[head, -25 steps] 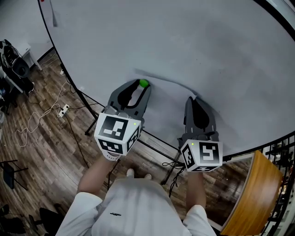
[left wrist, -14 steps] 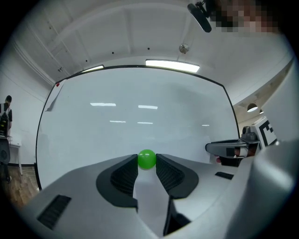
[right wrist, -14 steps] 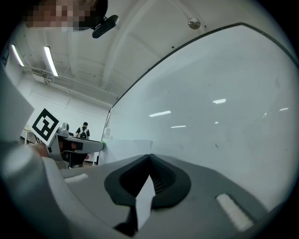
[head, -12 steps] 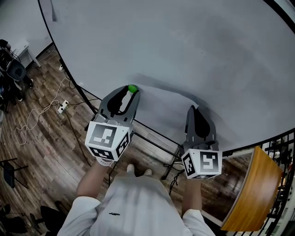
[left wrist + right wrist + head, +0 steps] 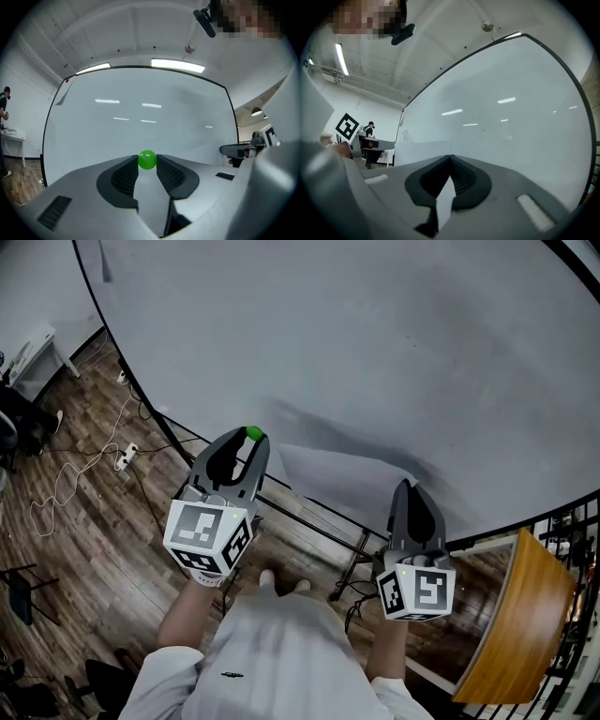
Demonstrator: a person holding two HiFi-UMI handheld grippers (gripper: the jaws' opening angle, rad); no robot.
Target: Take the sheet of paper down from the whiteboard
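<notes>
Two grippers near whiteboard [image 5: 375, 343]: L gripper [image 5: 248, 441] pinches green ball [image 5: 147, 159]; R gripper [image 5: 410, 487] clamped tight on sheet of paper [image 5: 342, 476], right edge.

This looks like an office or lab workroom rather than a home. A big whiteboard [image 5: 375, 352] on a black stand fills most of the view. It stands on a wood-plank floor [image 5: 84, 549] where loose cables [image 5: 66, 488] and a power strip [image 5: 128, 458] lie. A white table [image 5: 33, 352] is against the plain white wall, and a person [image 5: 3, 101] stands at it. Long strip lights [image 5: 178, 64] run along the white ceiling. A black railing [image 5: 572, 549] borders the right side.
</notes>
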